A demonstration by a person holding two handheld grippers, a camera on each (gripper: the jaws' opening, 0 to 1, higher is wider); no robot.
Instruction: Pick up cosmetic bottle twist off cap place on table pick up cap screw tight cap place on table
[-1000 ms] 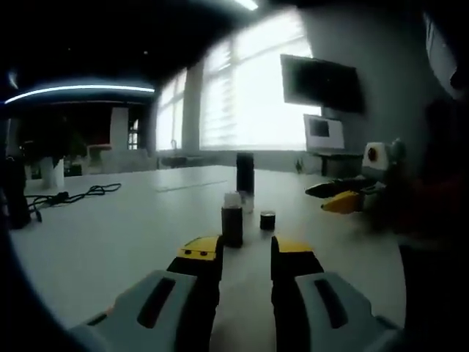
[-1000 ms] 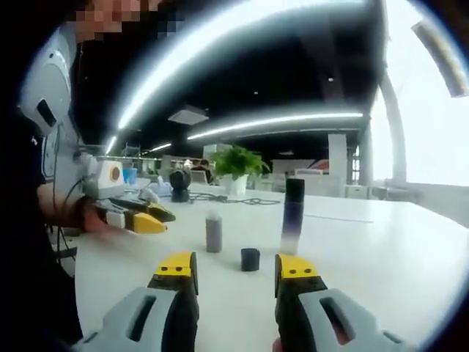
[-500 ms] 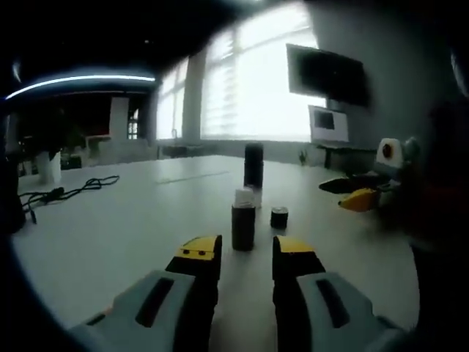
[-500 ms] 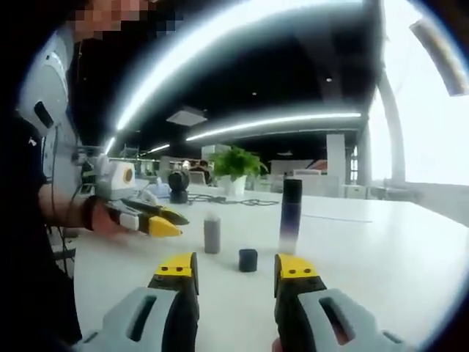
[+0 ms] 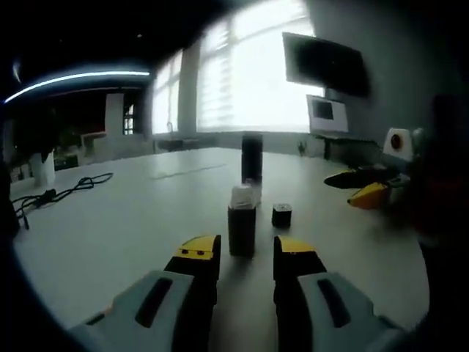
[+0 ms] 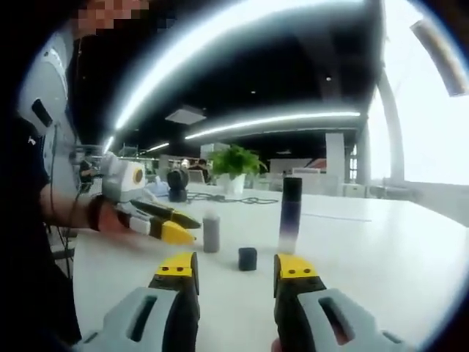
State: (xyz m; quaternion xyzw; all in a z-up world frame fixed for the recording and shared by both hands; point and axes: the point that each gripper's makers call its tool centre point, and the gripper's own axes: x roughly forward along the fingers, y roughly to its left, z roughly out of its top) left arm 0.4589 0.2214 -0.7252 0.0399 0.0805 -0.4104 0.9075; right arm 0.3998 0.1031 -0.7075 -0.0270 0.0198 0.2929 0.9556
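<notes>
The left gripper (image 5: 247, 253) is held open and empty just above the tabletop (image 5: 110, 227), with the uncapped bottle (image 5: 242, 230) standing upright just beyond its tips. The cap (image 5: 282, 215) is set just beside the bottle, apart from it, and a tall dark bottle (image 5: 251, 156) is seen farther back. The right gripper (image 6: 236, 268) is likewise held open and empty, short of the cap.

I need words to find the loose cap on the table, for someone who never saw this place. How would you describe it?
On the white table, a tall dark bottle stands beside a short uncapped bottle. The cap sits on the tabletop nearby, touching neither. It is the lowest item, a small black cylinder.
</notes>
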